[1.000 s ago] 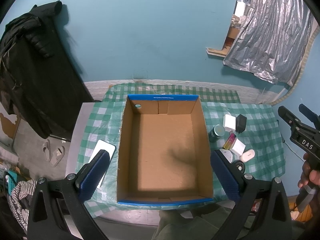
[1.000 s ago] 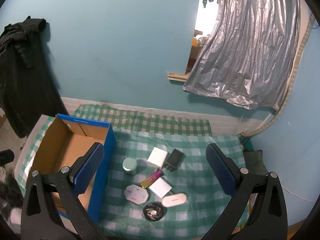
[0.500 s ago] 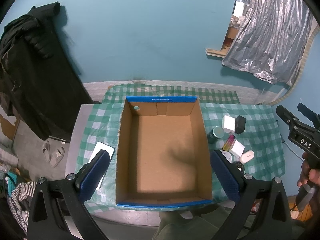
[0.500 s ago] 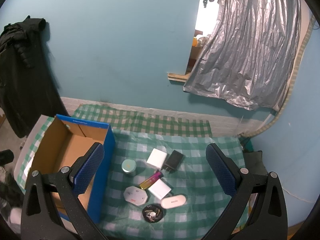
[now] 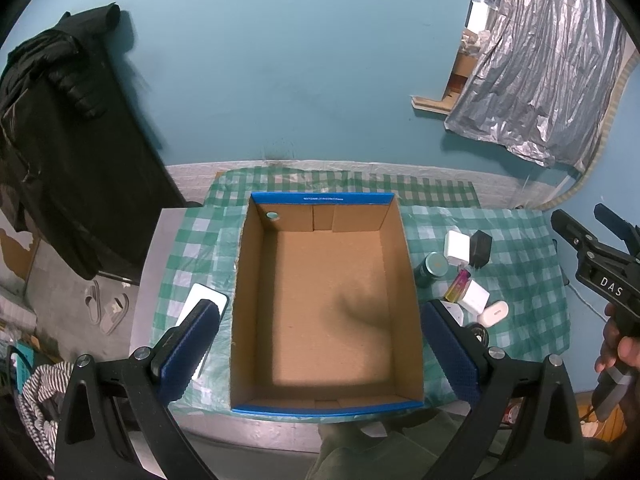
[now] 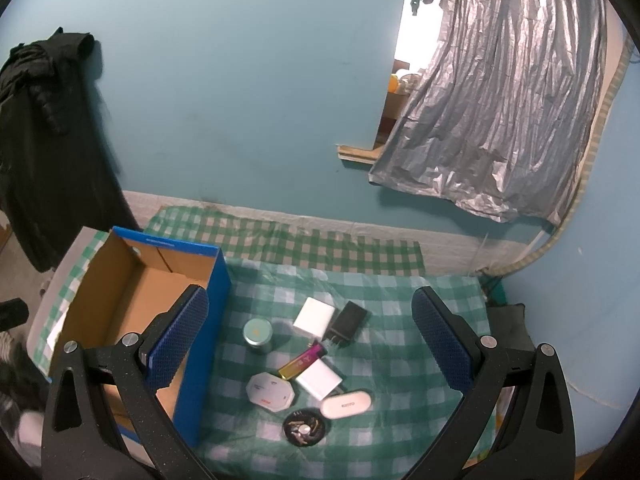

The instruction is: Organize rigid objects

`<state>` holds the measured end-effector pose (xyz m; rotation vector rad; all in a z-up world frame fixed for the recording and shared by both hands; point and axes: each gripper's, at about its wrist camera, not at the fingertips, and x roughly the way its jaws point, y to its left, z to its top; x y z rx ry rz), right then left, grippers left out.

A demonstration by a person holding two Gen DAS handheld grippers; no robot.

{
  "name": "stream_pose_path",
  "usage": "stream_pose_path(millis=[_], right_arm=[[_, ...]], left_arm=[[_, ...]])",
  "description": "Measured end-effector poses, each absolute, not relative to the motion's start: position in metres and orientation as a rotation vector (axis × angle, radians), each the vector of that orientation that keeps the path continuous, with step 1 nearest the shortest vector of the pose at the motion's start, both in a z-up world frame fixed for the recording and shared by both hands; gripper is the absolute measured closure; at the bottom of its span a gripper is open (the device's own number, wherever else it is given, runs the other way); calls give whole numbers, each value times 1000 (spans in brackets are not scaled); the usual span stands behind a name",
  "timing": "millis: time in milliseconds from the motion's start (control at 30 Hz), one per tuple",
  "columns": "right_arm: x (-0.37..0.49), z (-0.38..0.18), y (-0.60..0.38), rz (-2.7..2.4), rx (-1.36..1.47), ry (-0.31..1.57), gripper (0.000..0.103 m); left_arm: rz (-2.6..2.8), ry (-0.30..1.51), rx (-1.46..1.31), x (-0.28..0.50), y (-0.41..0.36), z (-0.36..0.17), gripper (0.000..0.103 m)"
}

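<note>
Against the earlier pictures little differs: in the left wrist view the cardboard box (image 5: pixel 326 308) sits a touch further left and lower in the frame than a second ago, and in the right wrist view the cluster of small things has slid slightly left and down; nothing on the table has been moved. The left gripper (image 5: pixel 320 350) hangs over the box with its blue pads spread wide and nothing between them; the right gripper (image 6: pixel 310 340) is likewise wide apart and empty above the small things, and it shows at the right edge of the left view, held by a hand (image 5: pixel 618 354). The surface is a table under a green-and-white checked cloth (image 6: pixel 400 320), set against a teal wall (image 6: pixel 240 100), with a black jacket (image 6: pixel 36 132) hanging at upper left and a crinkled silver sheet (image 6: pixel 492 112) at upper right. Counted left to right: one white phone-like slab (image 5: pixel 200 306) at the box's left side, one open, blue-rimmed box with nothing in it, then lower centre of the right view one round teal tin (image 6: pixel 258 334), one white octagonal case (image 6: pixel 270 391), one dark round dish (image 6: pixel 304 432), one pink-and-yellow lighter (image 6: pixel 302 360), two white chargers (image 6: pixel 314 316) (image 6: pixel 319 379), one black charger (image 6: pixel 347 323) and one white oval case (image 6: pixel 346 403).
</note>
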<state>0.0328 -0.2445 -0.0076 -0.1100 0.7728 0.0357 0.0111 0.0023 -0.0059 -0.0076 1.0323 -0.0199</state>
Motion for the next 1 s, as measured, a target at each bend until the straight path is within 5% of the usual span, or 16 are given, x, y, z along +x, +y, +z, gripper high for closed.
stream_pose_path(millis=[1000], right_arm=[[48,-50,-259,70,-89,933,2]], left_arm=[[53,1090,-5,17,47,-27,1]])
